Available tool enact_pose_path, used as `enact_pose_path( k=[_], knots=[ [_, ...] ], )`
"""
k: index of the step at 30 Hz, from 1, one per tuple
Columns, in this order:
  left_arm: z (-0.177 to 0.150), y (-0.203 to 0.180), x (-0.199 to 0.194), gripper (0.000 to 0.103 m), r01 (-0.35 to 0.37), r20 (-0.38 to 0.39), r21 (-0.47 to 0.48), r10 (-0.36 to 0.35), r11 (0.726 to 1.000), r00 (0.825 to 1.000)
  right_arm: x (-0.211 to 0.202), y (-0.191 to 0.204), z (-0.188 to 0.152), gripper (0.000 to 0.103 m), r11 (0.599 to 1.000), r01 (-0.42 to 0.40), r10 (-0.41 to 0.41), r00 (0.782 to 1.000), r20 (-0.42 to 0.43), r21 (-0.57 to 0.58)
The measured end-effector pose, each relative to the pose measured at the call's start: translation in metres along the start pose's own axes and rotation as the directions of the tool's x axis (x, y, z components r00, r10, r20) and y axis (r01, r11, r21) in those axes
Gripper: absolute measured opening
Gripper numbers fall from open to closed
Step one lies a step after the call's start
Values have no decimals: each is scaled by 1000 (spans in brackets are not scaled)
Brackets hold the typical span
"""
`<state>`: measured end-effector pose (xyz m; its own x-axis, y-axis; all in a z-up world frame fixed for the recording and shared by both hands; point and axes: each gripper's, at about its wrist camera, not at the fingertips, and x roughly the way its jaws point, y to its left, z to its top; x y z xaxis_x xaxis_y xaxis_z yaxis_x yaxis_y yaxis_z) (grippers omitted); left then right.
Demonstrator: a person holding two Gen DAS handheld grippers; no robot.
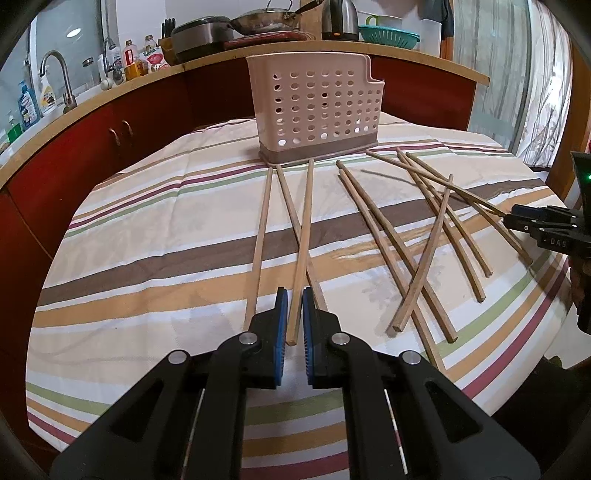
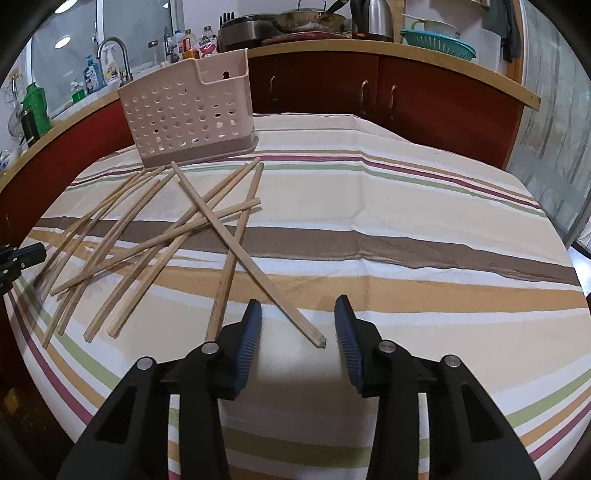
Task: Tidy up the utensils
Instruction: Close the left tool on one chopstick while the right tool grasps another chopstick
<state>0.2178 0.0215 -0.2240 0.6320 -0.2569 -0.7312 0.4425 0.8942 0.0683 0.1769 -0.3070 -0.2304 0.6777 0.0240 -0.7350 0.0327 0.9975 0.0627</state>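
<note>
A pink perforated utensil holder (image 1: 314, 107) (image 2: 184, 118) stands at the far side of the striped tablecloth (image 1: 147, 229). Several wooden chopsticks lie loose in front of it. My left gripper (image 1: 294, 291) is shut on one chopstick (image 1: 303, 229) near its close end; that stick points toward the holder's base. My right gripper (image 2: 298, 300) is open, and the near end of a slanted chopstick (image 2: 257, 266) lies between its blue pads (image 2: 347, 332) without touching them. The right gripper (image 1: 517, 218) also shows at the right edge of the left wrist view, over the crossed sticks (image 1: 436, 229).
A wooden-topped counter with red cabinets (image 2: 369, 92) curves behind the table. It carries a faucet (image 1: 55, 74), bottles, a pan (image 1: 266, 20), a kettle (image 1: 340, 18) and a green colander (image 2: 439, 44). The cloth's right half (image 2: 424, 221) holds no sticks.
</note>
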Motion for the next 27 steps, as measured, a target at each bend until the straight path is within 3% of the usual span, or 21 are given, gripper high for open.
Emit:
enact_pose_path(
  k=[3, 10, 18, 27],
  knots=[
    [-1, 0, -1, 9, -1, 5, -4, 1, 1000, 1000, -3, -4, -3, 26, 1000, -18, 18, 1000, 6, -4],
    [-3, -1, -1, 9, -8, 7, -9, 8, 1000, 1000, -7, -1, -7, 7, 998, -57, 57, 998, 6, -35],
    [-3, -1, -7, 8, -20, 24, -11, 20, 1000, 1000, -12, 4, -8, 7, 997, -55, 56, 998, 20, -46],
    [-1, -4, -19, 7, -26, 57, -18, 27, 1000, 998, -36, 5, 4, 7, 998, -49, 52, 994, 96, -38]
  ],
)
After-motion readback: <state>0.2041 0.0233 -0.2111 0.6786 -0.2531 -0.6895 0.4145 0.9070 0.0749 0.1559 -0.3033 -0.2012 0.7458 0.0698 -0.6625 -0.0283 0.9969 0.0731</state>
